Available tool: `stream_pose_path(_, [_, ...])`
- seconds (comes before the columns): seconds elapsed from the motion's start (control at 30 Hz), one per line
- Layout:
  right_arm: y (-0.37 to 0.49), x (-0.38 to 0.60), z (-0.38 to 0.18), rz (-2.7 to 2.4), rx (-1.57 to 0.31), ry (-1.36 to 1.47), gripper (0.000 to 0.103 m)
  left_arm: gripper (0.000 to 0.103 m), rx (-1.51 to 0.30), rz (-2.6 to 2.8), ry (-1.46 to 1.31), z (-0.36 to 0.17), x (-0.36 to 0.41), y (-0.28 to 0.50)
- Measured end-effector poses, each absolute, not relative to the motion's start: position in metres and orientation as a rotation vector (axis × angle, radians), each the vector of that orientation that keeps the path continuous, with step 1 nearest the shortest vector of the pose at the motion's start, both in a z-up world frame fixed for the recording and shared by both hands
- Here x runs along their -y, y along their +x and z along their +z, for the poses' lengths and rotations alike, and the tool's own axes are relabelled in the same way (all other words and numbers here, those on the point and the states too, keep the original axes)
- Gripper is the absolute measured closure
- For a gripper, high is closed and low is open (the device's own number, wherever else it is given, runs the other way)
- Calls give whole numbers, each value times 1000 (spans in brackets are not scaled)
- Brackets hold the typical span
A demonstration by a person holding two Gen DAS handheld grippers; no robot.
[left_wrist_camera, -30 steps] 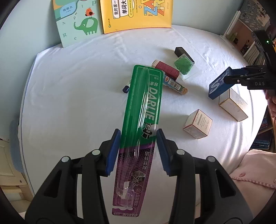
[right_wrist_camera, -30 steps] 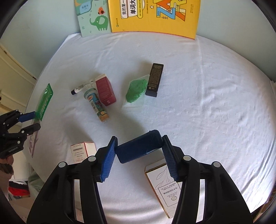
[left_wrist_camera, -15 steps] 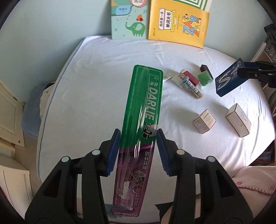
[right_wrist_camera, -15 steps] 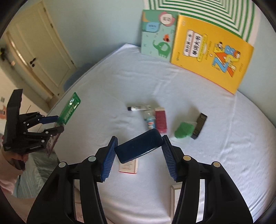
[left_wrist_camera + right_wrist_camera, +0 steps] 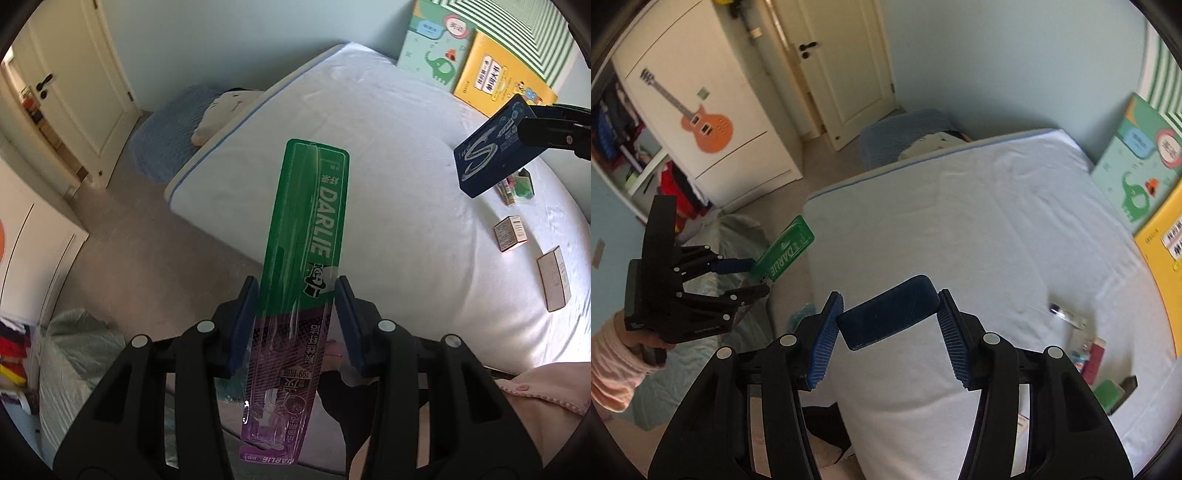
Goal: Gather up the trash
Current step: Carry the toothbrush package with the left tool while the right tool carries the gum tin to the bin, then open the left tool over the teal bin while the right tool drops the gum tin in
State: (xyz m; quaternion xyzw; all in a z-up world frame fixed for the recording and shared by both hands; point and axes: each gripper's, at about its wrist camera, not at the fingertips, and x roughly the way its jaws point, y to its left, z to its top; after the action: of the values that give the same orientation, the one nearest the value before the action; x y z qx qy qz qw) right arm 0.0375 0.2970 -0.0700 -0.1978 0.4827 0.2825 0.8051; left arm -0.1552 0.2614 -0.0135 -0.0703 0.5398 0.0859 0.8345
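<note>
Left wrist view: left hand-held gripper [image 5: 295, 314] is closed across the width of a green/purple DARLIE toothbrush pack [image 5: 304, 258], blue pads pinching both long edges at about mid-length. Pack's long axis runs straight along the fingers: green end sticks out fwd, purple end trails back under the jaws. It's off the bed [image 5: 369, 147], held over the floor near the bed's corner. A pale green trash bag [image 5: 74, 354] sits on the floor below-left of the pack; that's the likely drop spot, so next move prob. turns down-left. Right of the pack, the navy box [image 5: 487, 155] hangs in the other gripper above the bed. Leftover litter on the bed beyond the navy box: two small cartons [image 5: 511, 232], plus a cluster too small to sort out.

Right wrist view: right hand-held gripper [image 5: 888, 321] is closed on the navy box [image 5: 888, 314], pads on its two short ends, so the box's long axis lies crosswise between the fingers, tilted up to the right. It's held above the bed's [image 5: 960, 221] near edge. Left of the navy box, the left hand-held gripper [image 5: 750, 277] with the DARLIE pack [image 5: 785, 251] is right over the bag [image 5: 738, 229]. Judging by that, the left arm is nearer the bag; the right has to travel left off the bed edge to reach it. Remaining litter [image 5: 1093, 354] lies right of the navy box, blurred.
</note>
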Motion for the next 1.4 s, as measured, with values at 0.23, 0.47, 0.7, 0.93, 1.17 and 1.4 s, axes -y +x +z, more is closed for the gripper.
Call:
stream_pose_path(0.23, [39, -389, -100, 805, -1076, -546, 50, 63, -1160, 335, -284, -32, -309, -210])
stream_pose_path(0.47, [33, -469, -134, 970, -1124, -639, 50, 63, -1180, 431, -429, -58, -348, -252])
stream_pose_path(0.7, [22, -527, -169, 1086, -1185, -721, 50, 62, -1194, 507, -545, -78, -374, -288])
stream_pose_path(0.93, [5, -560, -193, 1164, -1228, -780, 49, 62, -1196, 556, -618, -93, -389, -308])
stream_pose_path(1.17, [1, -582, -214, 1206, -1272, -820, 21, 32, -1260, 624, -667, -114, -400, -317])
stream_pose_path(1.4, [8, -585, -216, 1184, -1281, -829, 21, 31, -1288, 660, -699, -124, -402, -330])
